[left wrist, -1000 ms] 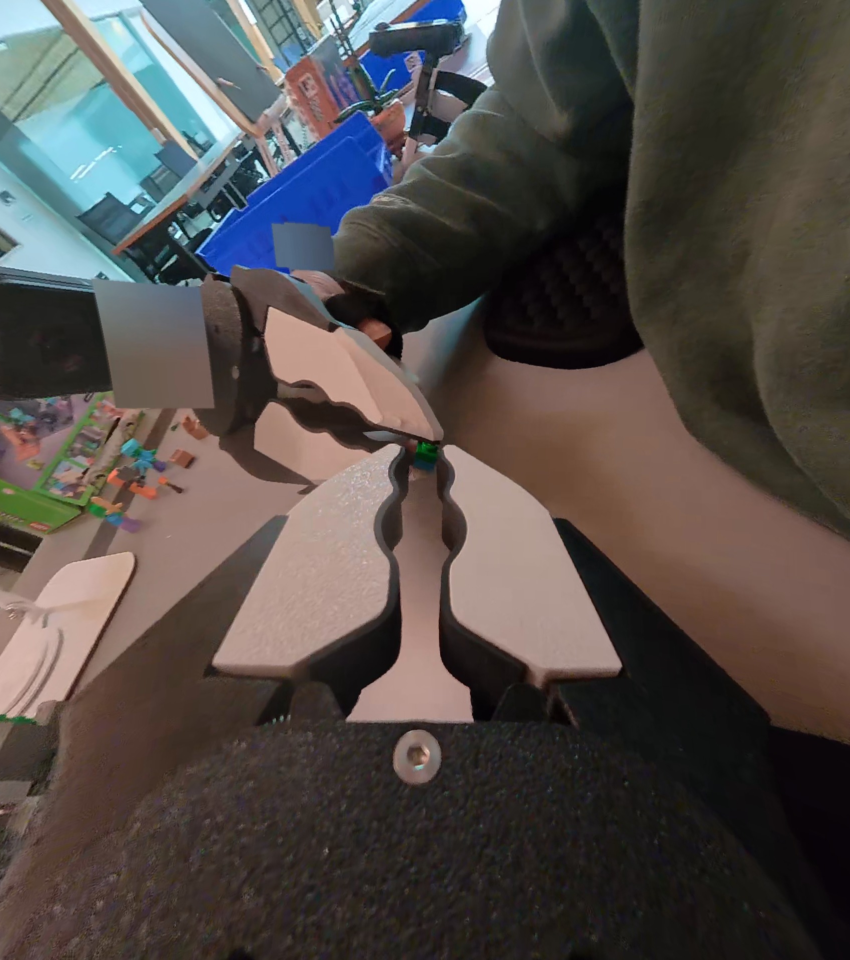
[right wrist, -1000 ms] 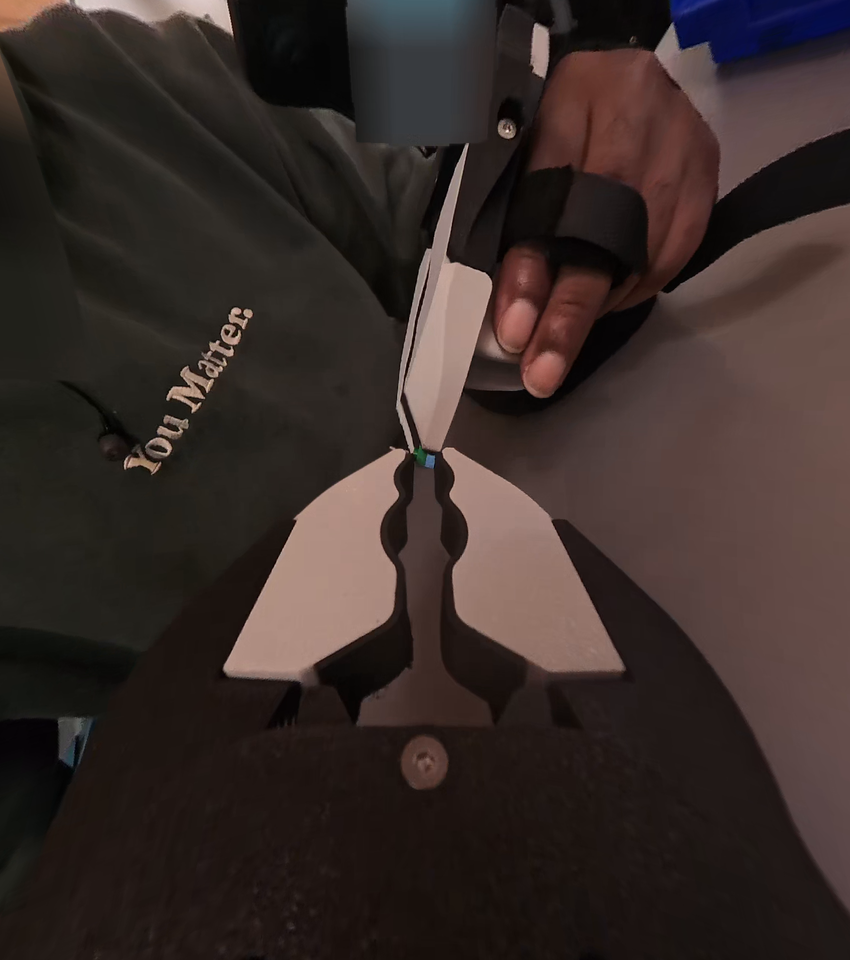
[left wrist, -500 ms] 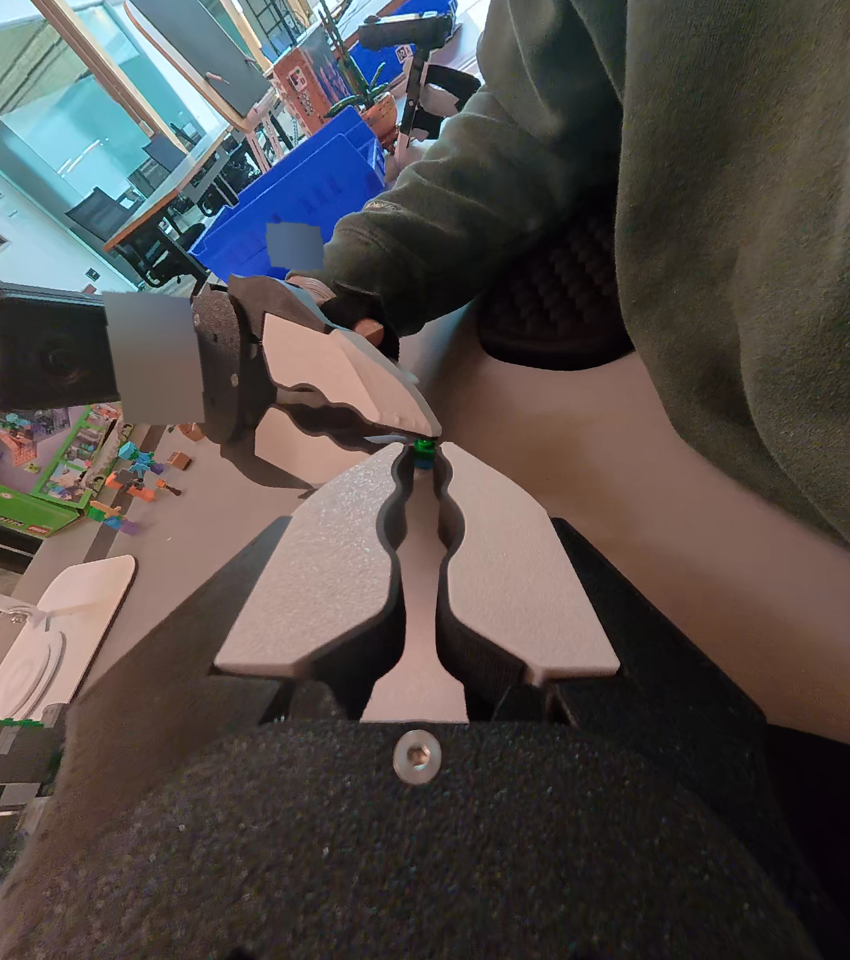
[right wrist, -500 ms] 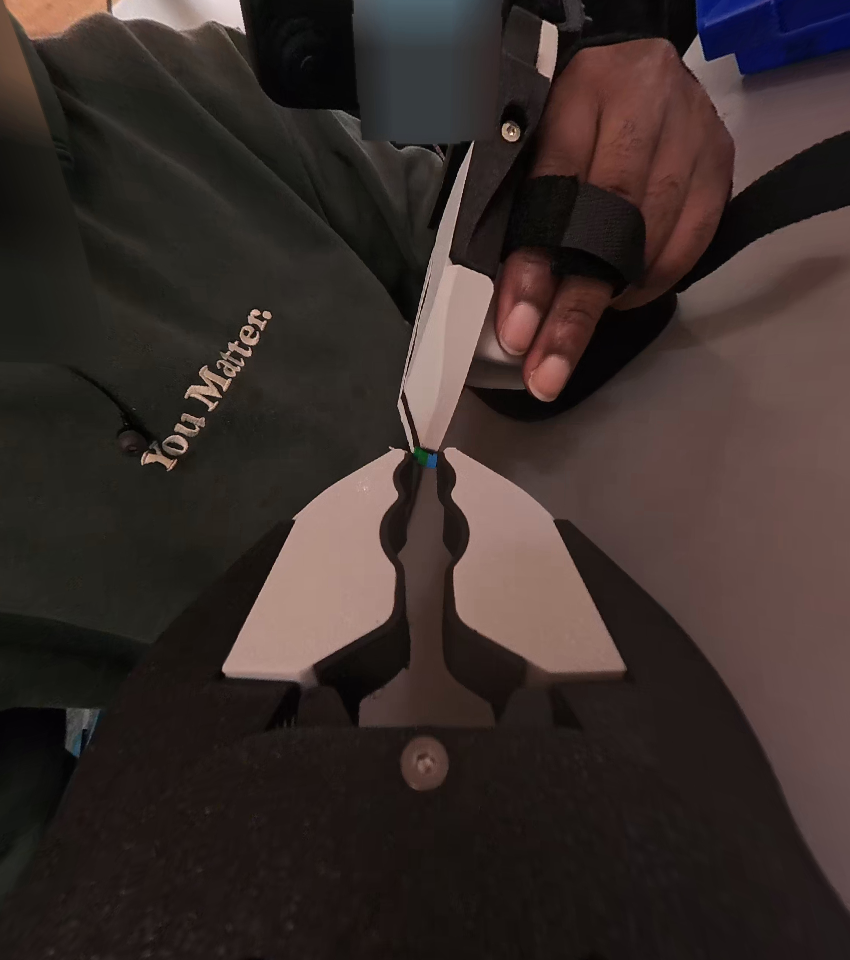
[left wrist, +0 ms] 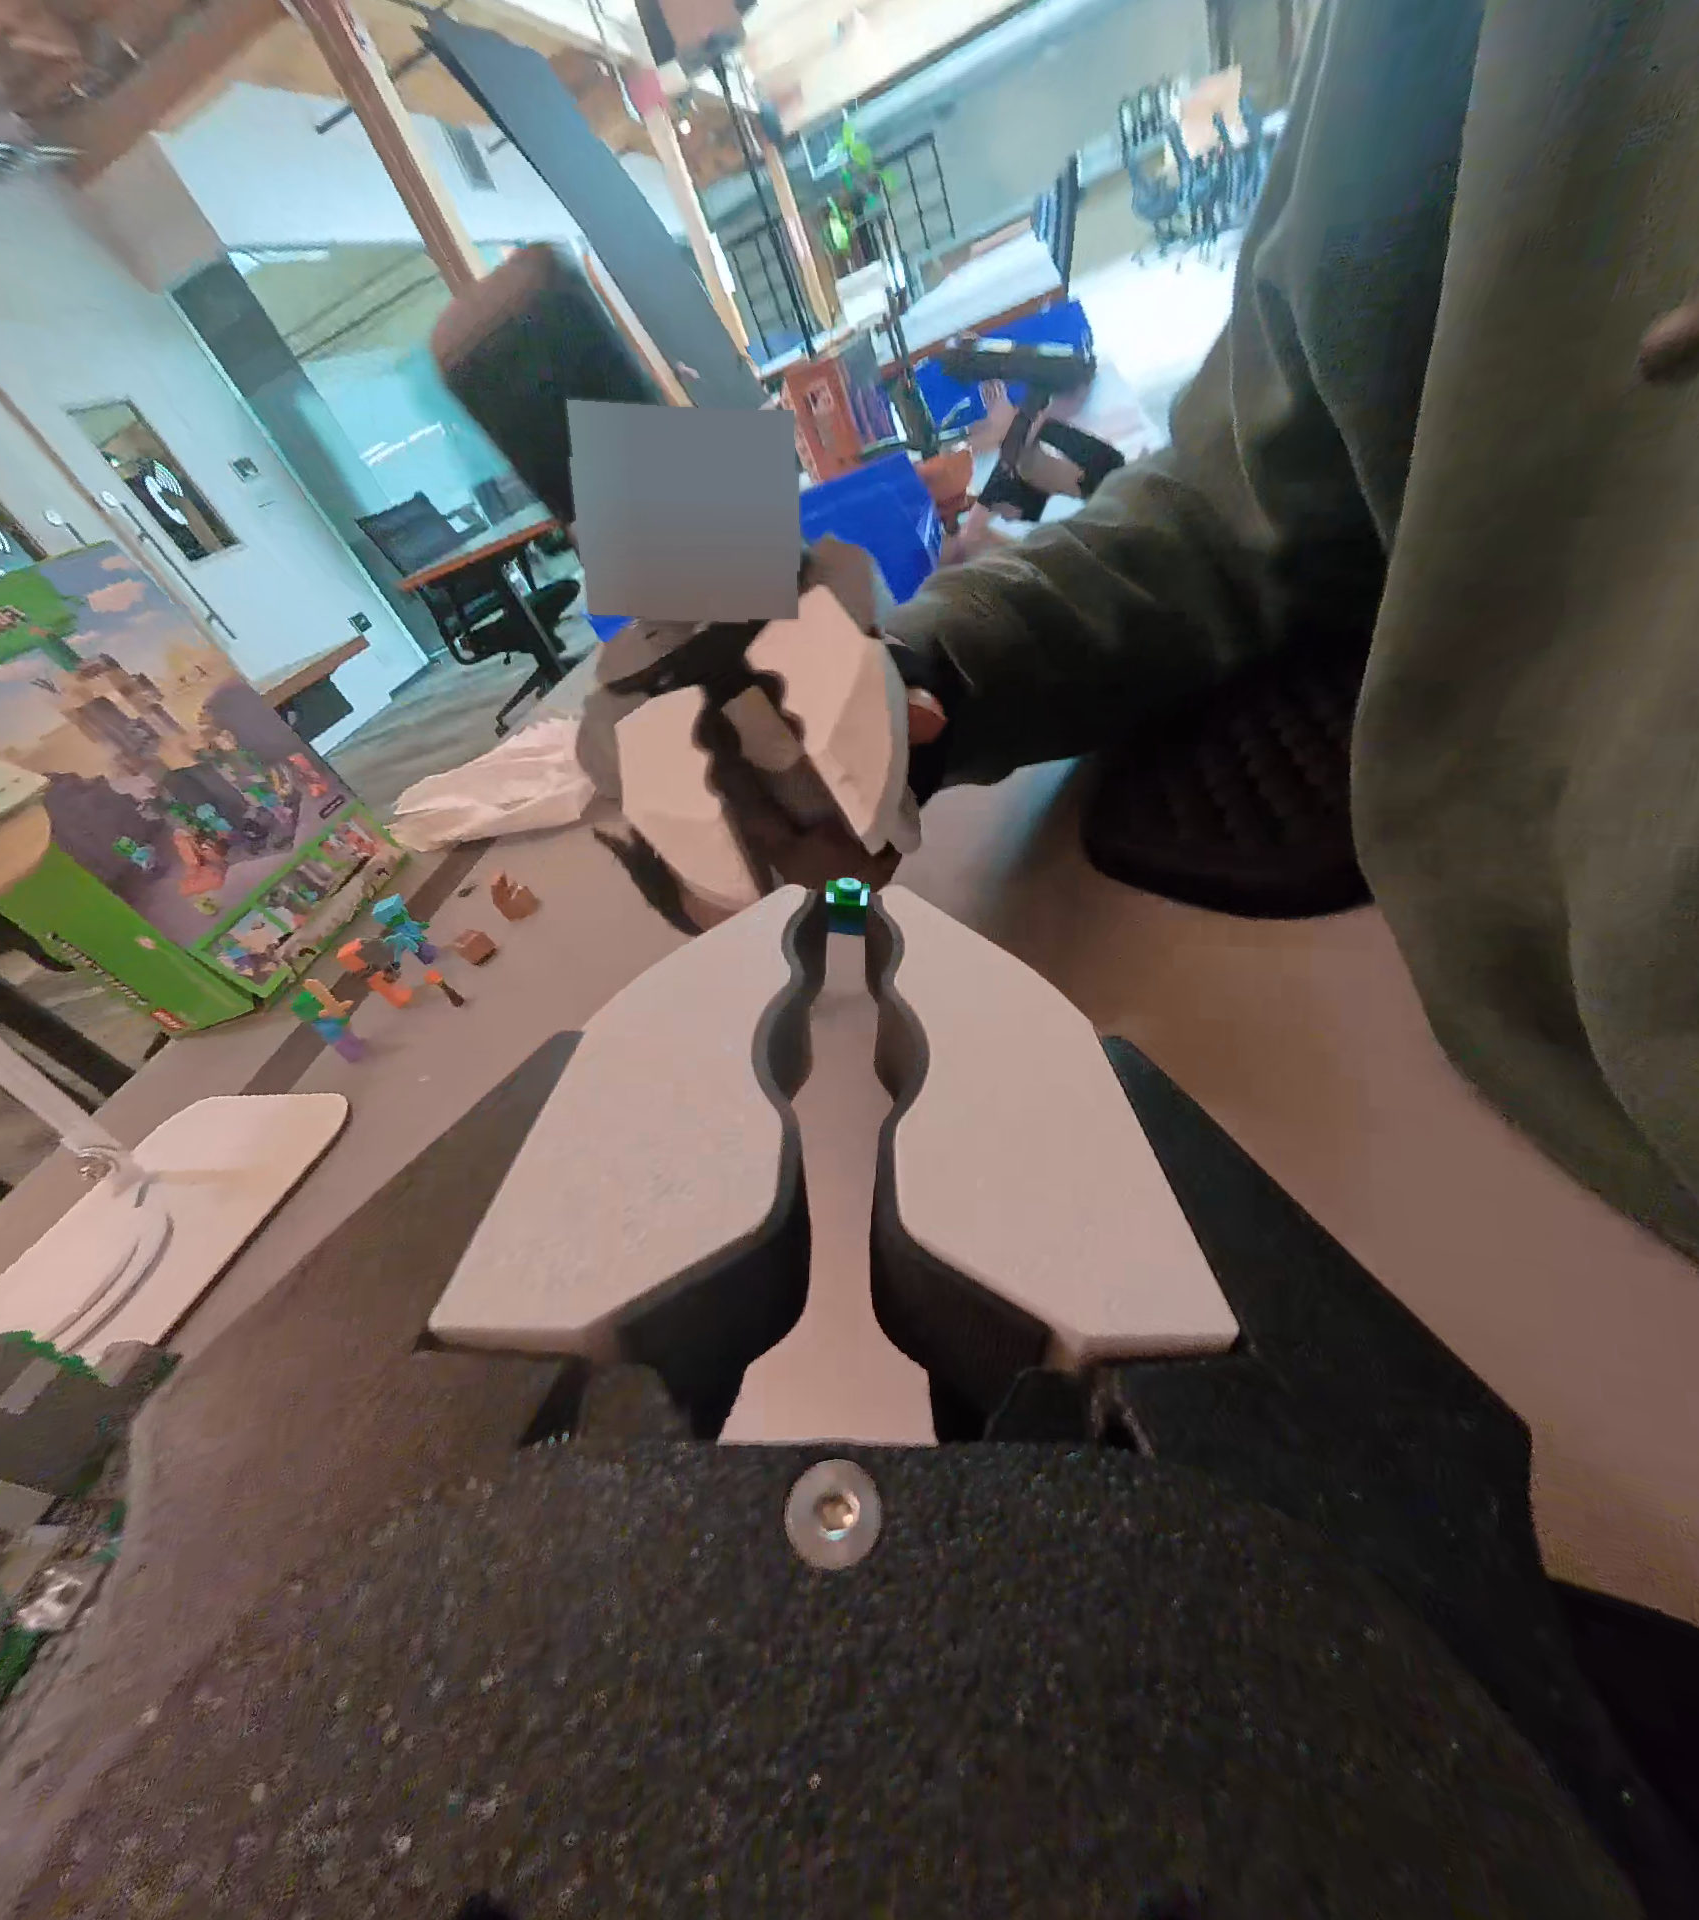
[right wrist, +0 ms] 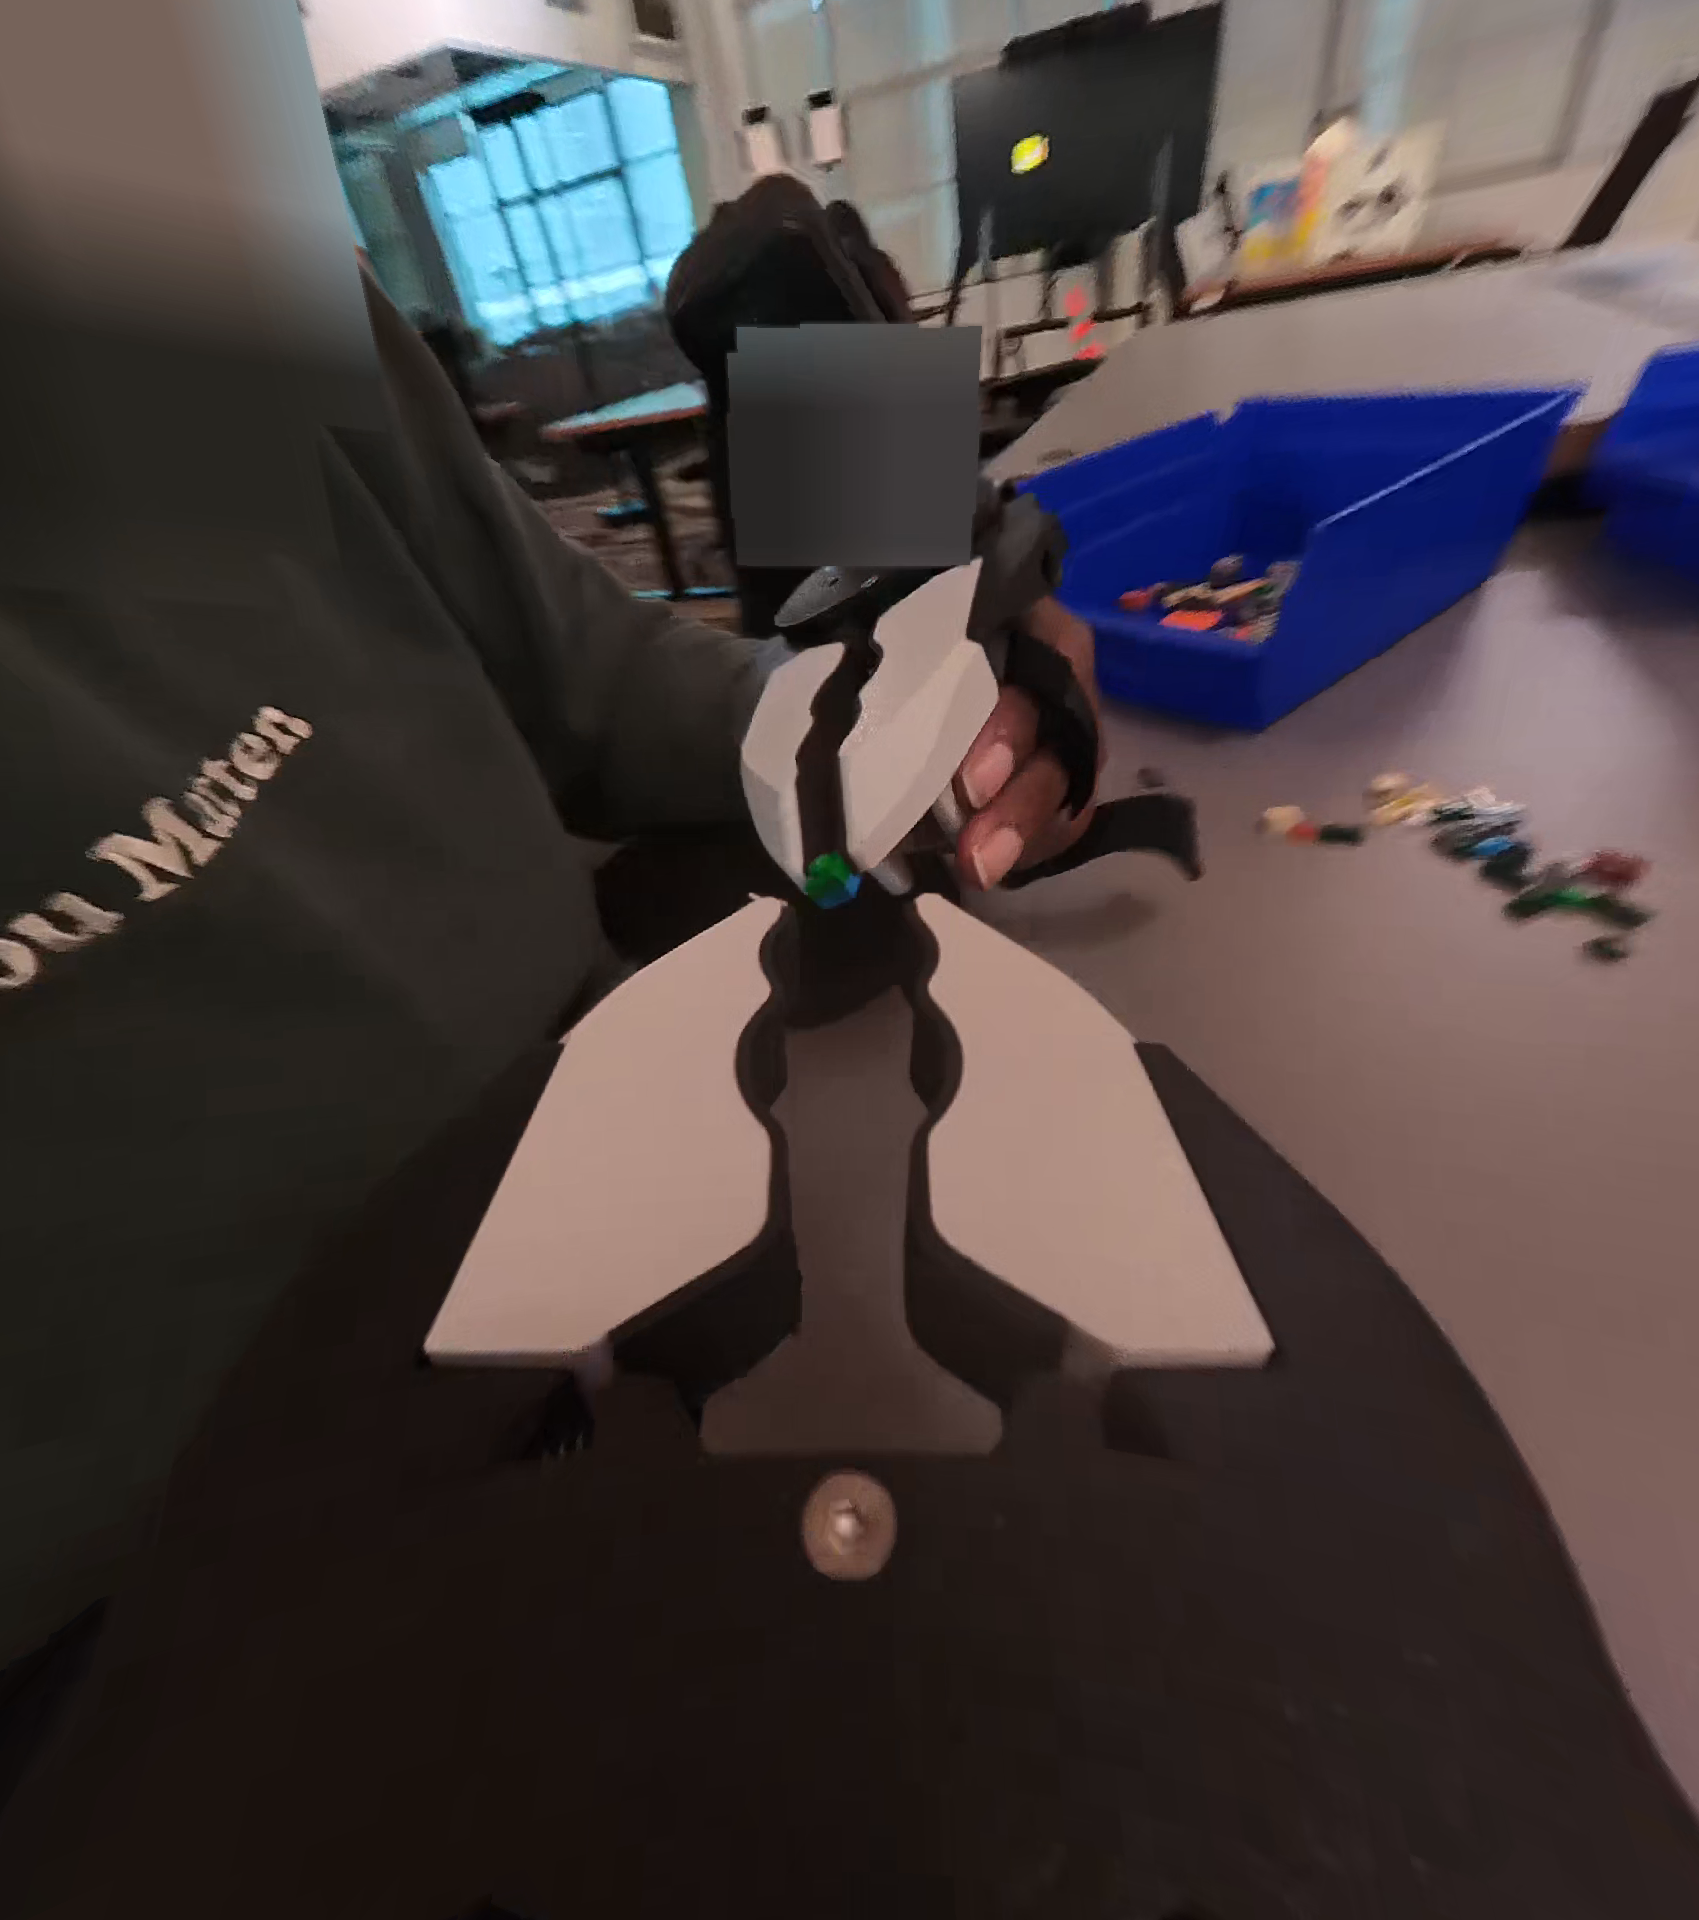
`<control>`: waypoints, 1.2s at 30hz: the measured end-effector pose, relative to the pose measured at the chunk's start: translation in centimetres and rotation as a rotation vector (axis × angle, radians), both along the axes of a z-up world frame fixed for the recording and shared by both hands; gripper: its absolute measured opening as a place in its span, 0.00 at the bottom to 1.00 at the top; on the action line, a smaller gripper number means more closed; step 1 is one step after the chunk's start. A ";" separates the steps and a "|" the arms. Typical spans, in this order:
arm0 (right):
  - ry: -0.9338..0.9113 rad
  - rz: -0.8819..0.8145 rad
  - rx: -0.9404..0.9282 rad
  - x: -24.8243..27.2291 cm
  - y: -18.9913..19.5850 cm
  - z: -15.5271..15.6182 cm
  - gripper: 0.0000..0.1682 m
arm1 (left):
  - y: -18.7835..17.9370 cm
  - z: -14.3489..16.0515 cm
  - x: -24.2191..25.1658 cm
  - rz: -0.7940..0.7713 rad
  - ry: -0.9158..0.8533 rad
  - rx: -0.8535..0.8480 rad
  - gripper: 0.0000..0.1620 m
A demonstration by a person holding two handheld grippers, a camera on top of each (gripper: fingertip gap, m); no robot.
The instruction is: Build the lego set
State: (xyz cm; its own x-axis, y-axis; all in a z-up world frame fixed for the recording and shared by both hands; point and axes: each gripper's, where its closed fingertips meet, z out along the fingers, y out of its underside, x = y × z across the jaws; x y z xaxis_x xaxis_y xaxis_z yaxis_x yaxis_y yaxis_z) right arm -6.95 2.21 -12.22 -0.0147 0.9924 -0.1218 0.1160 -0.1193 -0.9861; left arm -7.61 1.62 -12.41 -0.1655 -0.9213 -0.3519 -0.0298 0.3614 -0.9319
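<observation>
Left claw (left wrist: 846, 920): tips pinched on small green-and-blue lego piece (left wrist: 846, 906), held above grey counter (left wrist: 1188, 997). Right claw (right wrist: 843, 914): parted, nothing between tips, just short of same piece (right wrist: 832, 881). Minifigures (left wrist: 377, 977) and brown bits stand near lego box (left wrist: 149, 790) at counter's far side. Loose bricks (right wrist: 1489, 847) scattered beside blue bin (right wrist: 1344, 551). Green sweatshirt (right wrist: 201, 831) close behind.
</observation>
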 end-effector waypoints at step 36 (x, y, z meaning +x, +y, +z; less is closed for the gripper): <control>-0.145 -0.197 0.291 -0.9 -0.3 0.9 0.04 | 0.0 1.2 0.2 -0.040 -0.075 -0.182 0.04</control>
State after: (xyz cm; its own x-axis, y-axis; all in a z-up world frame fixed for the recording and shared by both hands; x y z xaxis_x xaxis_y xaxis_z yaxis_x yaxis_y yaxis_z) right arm -7.86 1.92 -11.29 0.1768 0.9679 0.1789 0.2598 0.1294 -0.9569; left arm -7.43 1.66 -11.17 -0.1834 -0.9640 -0.1928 0.0528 0.1861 -0.9811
